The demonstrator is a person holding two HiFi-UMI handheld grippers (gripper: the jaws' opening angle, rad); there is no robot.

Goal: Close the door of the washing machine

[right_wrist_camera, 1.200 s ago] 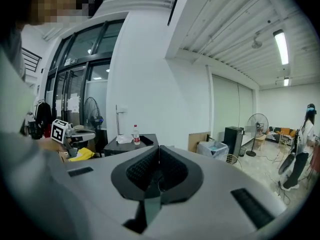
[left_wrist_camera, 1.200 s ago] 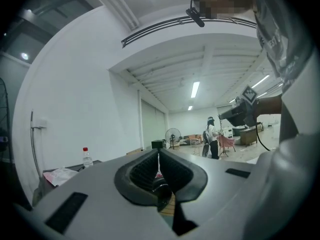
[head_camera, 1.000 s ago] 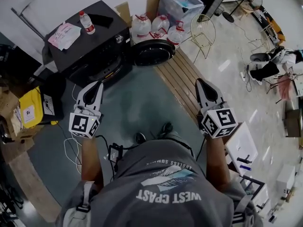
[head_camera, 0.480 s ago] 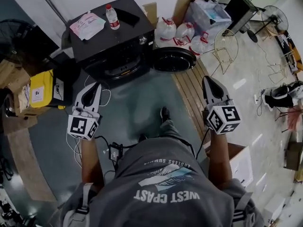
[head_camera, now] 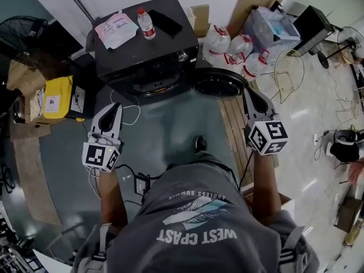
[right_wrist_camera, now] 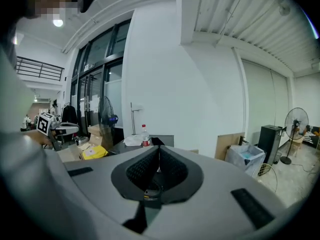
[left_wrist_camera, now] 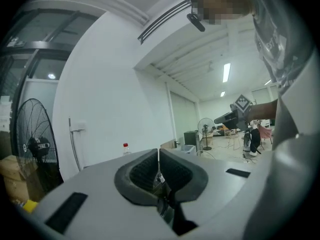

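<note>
A black front-loading washing machine stands against the wall, seen from above in the head view. Its round door is swung open to the machine's right. My right gripper is shut and empty, its tip just beside the door's near edge; touching or apart I cannot tell. My left gripper is shut and empty in front of the machine, apart from it. In the right gripper view the jaws meet with nothing between them. The left gripper view shows the same at its jaws.
A water bottle and a paper packet lie on the machine's top. Several large water jugs stand right of it, with a wooden pallet below them. A yellow box sits at left. Cables trail on the floor.
The person has stepped toward the machine. My right gripper has moved forward, up to the open door's edge. My left gripper has also come nearer the machine's front.
</note>
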